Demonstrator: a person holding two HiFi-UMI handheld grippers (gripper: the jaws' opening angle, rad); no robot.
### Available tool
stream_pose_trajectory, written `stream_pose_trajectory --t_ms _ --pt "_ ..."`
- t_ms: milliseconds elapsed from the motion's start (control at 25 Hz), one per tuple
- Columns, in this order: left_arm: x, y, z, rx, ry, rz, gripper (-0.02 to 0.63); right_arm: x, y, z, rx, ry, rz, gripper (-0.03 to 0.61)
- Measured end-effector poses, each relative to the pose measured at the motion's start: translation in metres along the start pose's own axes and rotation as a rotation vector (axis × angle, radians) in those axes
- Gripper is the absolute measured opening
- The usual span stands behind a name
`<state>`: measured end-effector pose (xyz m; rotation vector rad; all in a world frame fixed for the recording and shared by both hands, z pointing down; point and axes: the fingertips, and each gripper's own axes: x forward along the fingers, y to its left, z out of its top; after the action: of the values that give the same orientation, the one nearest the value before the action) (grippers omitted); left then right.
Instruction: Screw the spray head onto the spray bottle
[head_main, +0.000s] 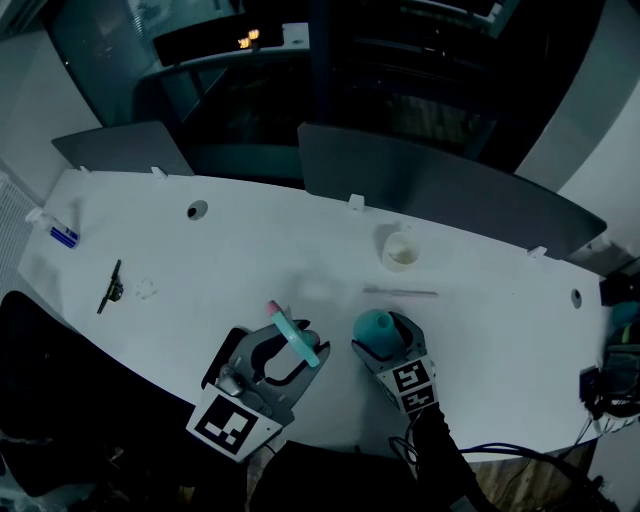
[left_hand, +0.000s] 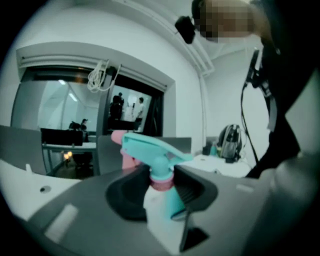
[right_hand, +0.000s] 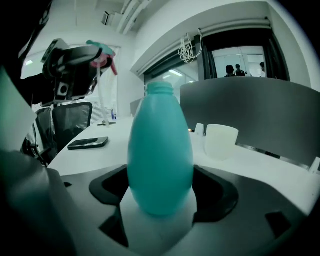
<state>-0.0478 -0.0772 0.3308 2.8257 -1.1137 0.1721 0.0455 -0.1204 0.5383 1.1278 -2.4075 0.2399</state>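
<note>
White curved desk in a dim office. One teal spray head, light and rigid, is pinched at its pink collar by the left gripper. One smooth teal bottle, probably light and tippy, stands upright between the right gripper's wide-spread jaws, seemingly unsqueezed; best gripped round its belly

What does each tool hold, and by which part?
Left tool grips the spray head at its pink collar. The bottle sits inside the right tool; grip unclear.
</note>
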Motion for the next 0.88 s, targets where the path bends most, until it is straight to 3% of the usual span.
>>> stream_pose_trajectory --t_ms 160,240,440,680,880 --pt "0.004 -0.004 0.066 -0.086 -0.194 -0.113 0.15 -0.007 0.013 -0.002 0.005 -0.006 0.017 0.399" --pt "0.015 -0.011 0.081 -0.082 -0.232 -0.166 0.15 -0.008 0.015 -0.003 0.008 -0.006 0.017 0.399" --pt "0.048 -0.035 0.067 -0.01 -0.134 -0.227 0.15 -0.008 0.015 -0.004 0.005 0.001 0.019 0.399" --pt "0.063 -0.047 0.042 0.022 -0.041 -0.254 0.15 -0.01 0.013 -0.004 0.004 -0.002 0.017 0.399" --pt "0.081 -0.055 0.006 0.132 0.061 -0.26 0.15 -0.009 0.014 -0.004 0.01 -0.004 0.019 0.399"
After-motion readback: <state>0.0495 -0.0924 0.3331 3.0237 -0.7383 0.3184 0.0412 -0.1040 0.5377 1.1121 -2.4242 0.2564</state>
